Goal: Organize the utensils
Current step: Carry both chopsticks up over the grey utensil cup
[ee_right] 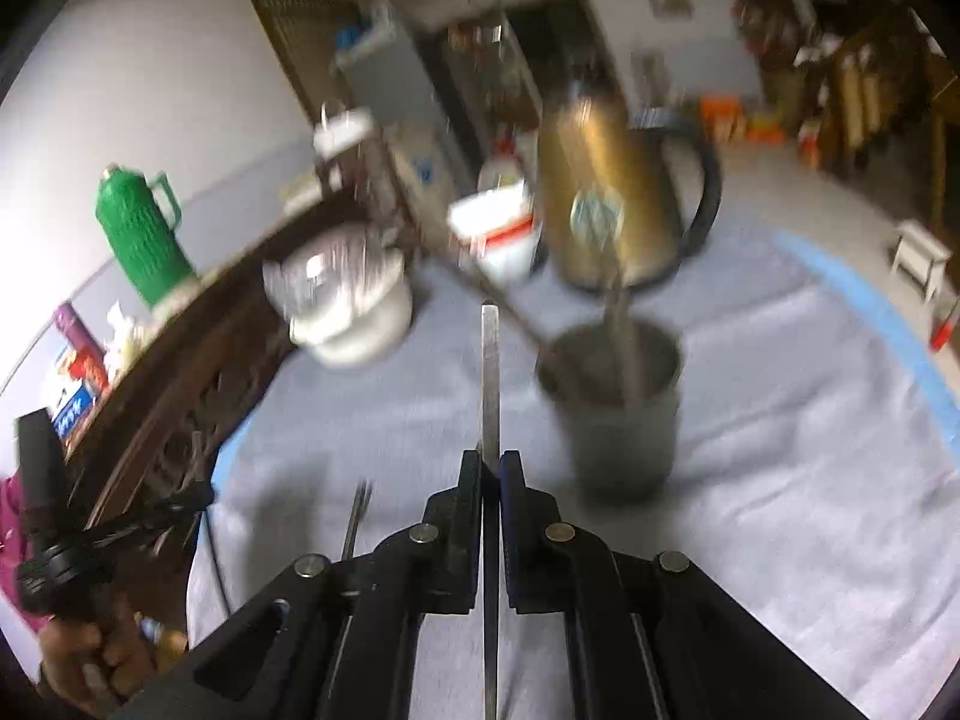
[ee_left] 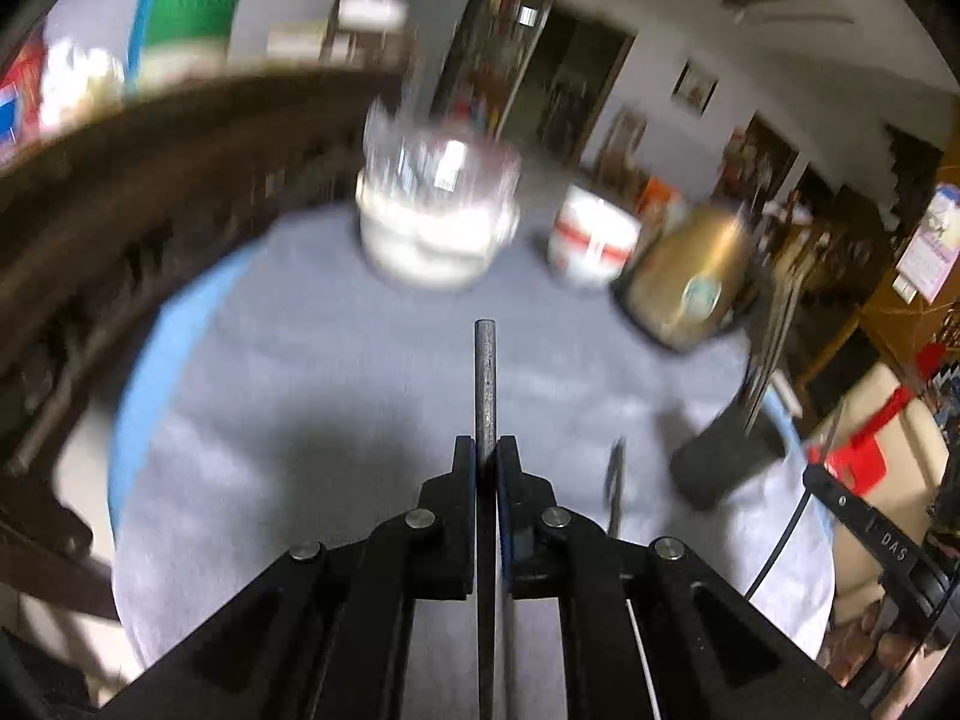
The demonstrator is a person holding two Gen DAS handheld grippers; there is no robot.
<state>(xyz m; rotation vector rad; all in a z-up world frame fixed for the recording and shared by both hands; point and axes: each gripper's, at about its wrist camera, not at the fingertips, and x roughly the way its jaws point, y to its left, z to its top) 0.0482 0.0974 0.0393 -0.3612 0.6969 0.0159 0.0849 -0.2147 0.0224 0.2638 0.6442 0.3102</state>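
My left gripper [ee_left: 486, 447] is shut on a thin dark metal utensil handle [ee_left: 485, 384] that sticks forward above the grey cloth. My right gripper [ee_right: 491, 461] is shut on a flat silver utensil handle [ee_right: 491, 384]. A dark grey cup [ee_right: 618, 414] stands right of the right gripper's tips and holds several utensils. The same cup [ee_left: 726, 459] shows at the right in the left wrist view. One more utensil [ee_right: 355, 519] lies on the cloth at the left, and it also shows in the left wrist view [ee_left: 615, 489]. Both views are blurred.
A white pot with a glass lid [ee_left: 438, 210], a white and red container [ee_left: 591, 237] and a gold kettle [ee_left: 690, 276] stand at the back of the table [ee_left: 312, 360]. A dark wooden bench back [ee_left: 150, 180] runs along the left. A green thermos [ee_right: 141, 234] stands beyond it.
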